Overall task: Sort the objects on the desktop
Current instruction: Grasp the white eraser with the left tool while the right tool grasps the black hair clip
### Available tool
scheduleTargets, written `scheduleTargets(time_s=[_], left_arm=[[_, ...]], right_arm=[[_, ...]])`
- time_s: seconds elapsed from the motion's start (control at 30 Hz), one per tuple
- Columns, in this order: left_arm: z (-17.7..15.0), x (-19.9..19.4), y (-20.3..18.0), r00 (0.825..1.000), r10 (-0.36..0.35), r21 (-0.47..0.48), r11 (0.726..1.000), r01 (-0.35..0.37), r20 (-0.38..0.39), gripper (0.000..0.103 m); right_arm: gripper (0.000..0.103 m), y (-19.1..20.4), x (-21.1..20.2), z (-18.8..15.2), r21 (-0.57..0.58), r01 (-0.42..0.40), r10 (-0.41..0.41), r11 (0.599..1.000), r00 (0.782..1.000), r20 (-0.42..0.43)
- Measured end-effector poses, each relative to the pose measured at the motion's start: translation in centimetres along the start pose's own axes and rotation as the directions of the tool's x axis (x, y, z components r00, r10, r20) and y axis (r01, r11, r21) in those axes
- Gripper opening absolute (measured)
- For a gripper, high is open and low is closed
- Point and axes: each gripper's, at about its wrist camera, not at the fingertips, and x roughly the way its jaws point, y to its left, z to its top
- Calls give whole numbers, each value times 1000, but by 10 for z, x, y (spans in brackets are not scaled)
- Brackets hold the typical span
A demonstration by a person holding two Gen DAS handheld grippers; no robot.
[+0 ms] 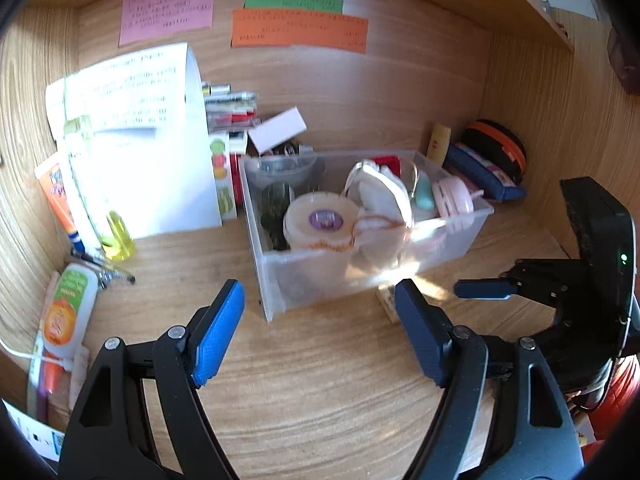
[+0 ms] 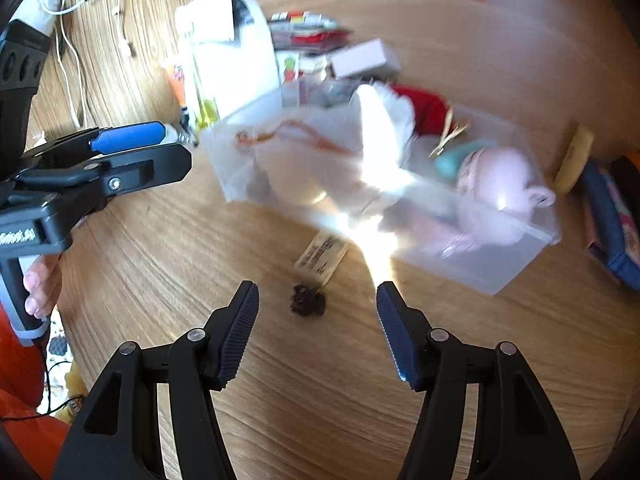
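Note:
A clear plastic bin (image 1: 280, 280) stands on the wooden desk and also shows in the right wrist view (image 2: 500, 268). It holds a round white tub (image 1: 320, 220), a white mask (image 1: 380, 192), a pink case (image 1: 456, 196) and other small items. My left gripper (image 1: 320, 328) is open and empty in front of the bin. My right gripper (image 2: 318, 332) is open and empty above the desk, just short of a small dark clump (image 2: 308, 300) and a printed label strip (image 2: 320, 256). The right gripper shows at the right of the left wrist view (image 1: 484, 289).
White papers (image 1: 140, 140), tubes and bottles (image 1: 68, 308) and pens (image 1: 104, 268) crowd the left wall. Stacked boxes (image 1: 276, 128) stand behind the bin. A blue pouch (image 1: 484, 172) and a black-orange case (image 1: 496, 144) lie at the right. Coloured notes (image 1: 300, 28) hang on the back wall.

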Motion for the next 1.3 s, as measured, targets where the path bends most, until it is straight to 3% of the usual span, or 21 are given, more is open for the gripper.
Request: scheduleTargets(time_s=[0.23,0.3,0.5,0.63,0.83,0.93,1.17,1.3], left_arm=[[-14,14,-5,997,-22,1,1000,22,-67,77],[-15,20,-8,995,-36,-1,999,36,-88,77],[-15,42,-24,987,-67,12,998,69,-145,77],[-12,57,-38,981,-79,21,996,84,-175,76],[-7,79,-58,970,-77,38,995,88,-229,55],[-7,88,-68,966,-62,54,995,78,-252,52],[-2,104,-77,964,-22,56,998,38,-264,47],[-3,107,-83,969,11,96,995,13,-247,29]], right_arm=[[21,8,23,-3,-23,-16,14,1000,997,-77],[18,10,26,-3,-36,1,-4,999,997,-82],[17,4,16,-7,-28,3,-4,1000,999,-46],[18,-22,-1,-11,29,12,-12,1000,1000,-2],[18,-59,-24,-18,151,-1,-8,988,998,64],[18,-66,-23,-16,179,-17,4,984,997,77],[18,-55,-34,-17,117,-49,34,992,991,127],[18,-55,-33,-14,116,-67,51,991,990,135]])
